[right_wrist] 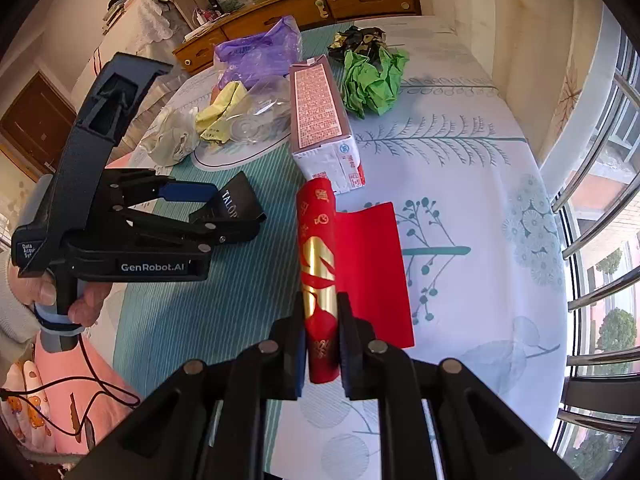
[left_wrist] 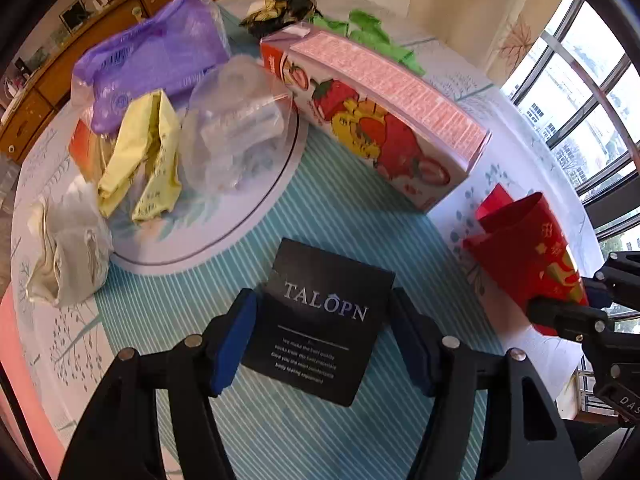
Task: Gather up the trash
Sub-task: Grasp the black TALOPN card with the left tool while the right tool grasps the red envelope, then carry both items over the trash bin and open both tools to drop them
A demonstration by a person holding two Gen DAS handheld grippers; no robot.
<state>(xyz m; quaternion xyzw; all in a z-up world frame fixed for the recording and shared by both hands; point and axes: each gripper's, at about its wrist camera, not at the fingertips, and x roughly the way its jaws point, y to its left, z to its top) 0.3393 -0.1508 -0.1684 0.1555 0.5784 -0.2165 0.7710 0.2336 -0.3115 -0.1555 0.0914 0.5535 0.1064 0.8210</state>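
A black card (left_wrist: 320,344) printed "TALOPN" lies between the blue pads of my left gripper (left_wrist: 322,296), low over the teal striped cloth. Its left edge and upper right corner touch the pads. The right wrist view shows the card (right_wrist: 238,196) tilted up inside the left gripper (right_wrist: 240,208), which a hand (right_wrist: 80,296) holds. My right gripper (right_wrist: 320,308) is shut on the lower end of a red envelope (right_wrist: 316,240) with gold print, its flap spread to the right. The envelope (left_wrist: 528,248) and right gripper (left_wrist: 588,300) show at the right of the left wrist view.
A strawberry juice carton (left_wrist: 380,120) lies on its side past the card. On and around a round mat (left_wrist: 224,216) sit a purple bag (left_wrist: 160,60), yellow wrapper (left_wrist: 140,156), clear plastic (left_wrist: 236,120) and white crumpled bag (left_wrist: 68,256). Green paper (right_wrist: 372,80) and a dark wrapper (right_wrist: 356,42) lie farther back.
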